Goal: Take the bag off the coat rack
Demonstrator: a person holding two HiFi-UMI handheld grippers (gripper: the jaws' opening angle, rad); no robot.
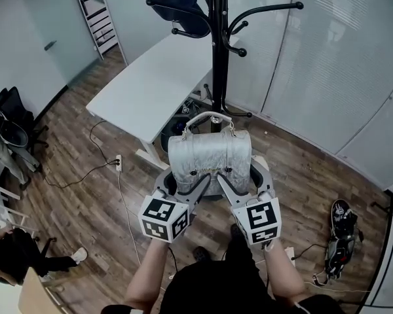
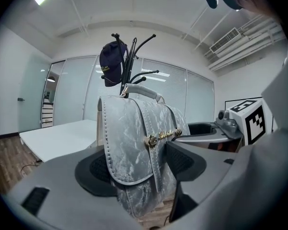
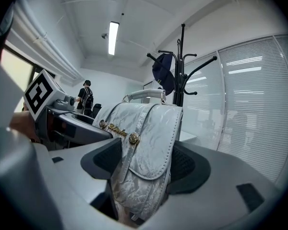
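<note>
Left tongs (image 1: 187, 186) and right tongs (image 1: 242, 182) each clamp one end of the silver bag (image 1: 209, 152) at frame centre, clear of the coat rack (image 1: 216, 51) at top centre.

The bag (image 1: 209, 159) was a silver-grey handbag with a crinkled, marbled surface. It had a stitched flap over its front, a strap with gold studs and gold lettering, and a short pale handle (image 1: 209, 118) arched over its top. It hung upright in the air, apart from the coat rack (image 1: 217, 44). The left tool (image 1: 182, 186) pressed on one end and the right tool (image 1: 243, 182) on the other. The coat rack, a black pole with curved arms ending in knobs, stood upright beyond the bag.
</note>
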